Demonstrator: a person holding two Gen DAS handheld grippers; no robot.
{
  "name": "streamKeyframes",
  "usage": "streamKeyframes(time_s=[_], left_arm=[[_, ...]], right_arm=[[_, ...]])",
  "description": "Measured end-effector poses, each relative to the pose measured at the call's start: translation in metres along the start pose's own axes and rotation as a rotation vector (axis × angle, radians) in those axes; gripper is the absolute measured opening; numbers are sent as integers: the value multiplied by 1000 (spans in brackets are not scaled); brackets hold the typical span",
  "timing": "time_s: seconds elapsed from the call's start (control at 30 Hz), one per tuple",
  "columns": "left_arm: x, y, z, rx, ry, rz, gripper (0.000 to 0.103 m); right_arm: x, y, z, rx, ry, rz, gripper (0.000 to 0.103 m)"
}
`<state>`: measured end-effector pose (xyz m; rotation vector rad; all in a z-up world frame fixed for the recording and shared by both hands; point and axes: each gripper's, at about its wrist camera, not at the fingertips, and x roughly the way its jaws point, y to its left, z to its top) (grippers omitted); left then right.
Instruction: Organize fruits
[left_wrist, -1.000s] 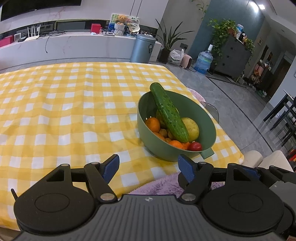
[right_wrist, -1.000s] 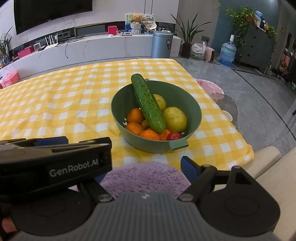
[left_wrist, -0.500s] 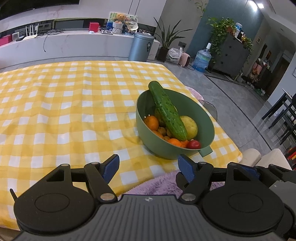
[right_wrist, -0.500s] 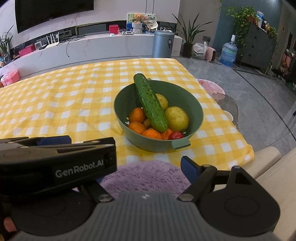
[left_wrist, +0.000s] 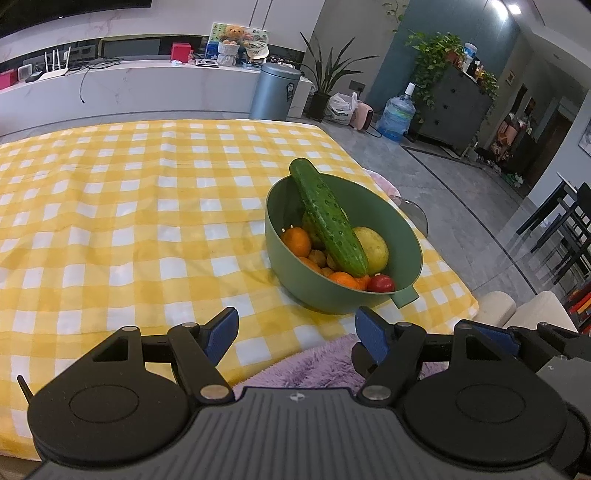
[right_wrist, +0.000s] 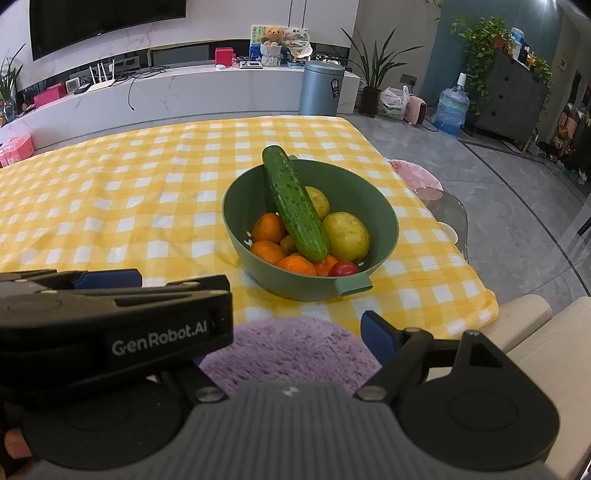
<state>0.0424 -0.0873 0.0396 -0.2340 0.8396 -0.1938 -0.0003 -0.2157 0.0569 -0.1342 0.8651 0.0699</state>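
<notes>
All produce is seen gathered in one round sage-green plastic bowl (left_wrist: 402, 236) standing on the yellow-and-white checked tablecloth (left_wrist: 129, 221), near its right-hand near corner. A long bumpy green cucumber (left_wrist: 328, 218) is propped slantwise, its upper end resting over the far rim. Beneath and beside it lie small orange mandarins (right_wrist: 268, 228), two pale yellow-green round fruits (right_wrist: 347, 236) and one small red tomato (right_wrist: 343, 268) by the near handle tab.

Stage: not settled by the views. The arrangement fits either a mixed bowl awaiting sorting out onto the cloth, or fruit already collected into the bowl as wanted. No move is therefore prescribed.

Left gripper (left_wrist: 295, 334): blue-padded fingers are spread wide, nothing is held or touched; it is kept low at the near table edge, above a lilac fluffy fabric (right_wrist: 291, 350).

Right gripper (right_wrist: 295, 332): only its right finger is plainly seen, the left one being hidden behind the left gripper's body; the gap appears wide and empty.
</notes>
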Motion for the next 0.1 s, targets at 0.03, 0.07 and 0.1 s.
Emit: streamKeyframes(time_s=[0.03, 0.07, 0.1], left_arm=[[0, 0, 1, 1, 0, -1, 85], [0, 0, 1, 2, 0, -1, 84], [0, 0, 1, 1, -1, -1, 85]], right_arm=[[0, 0, 0, 0, -1, 0, 80], [0, 0, 0, -1, -1, -1, 80], [0, 0, 0, -1, 0, 0, 80]])
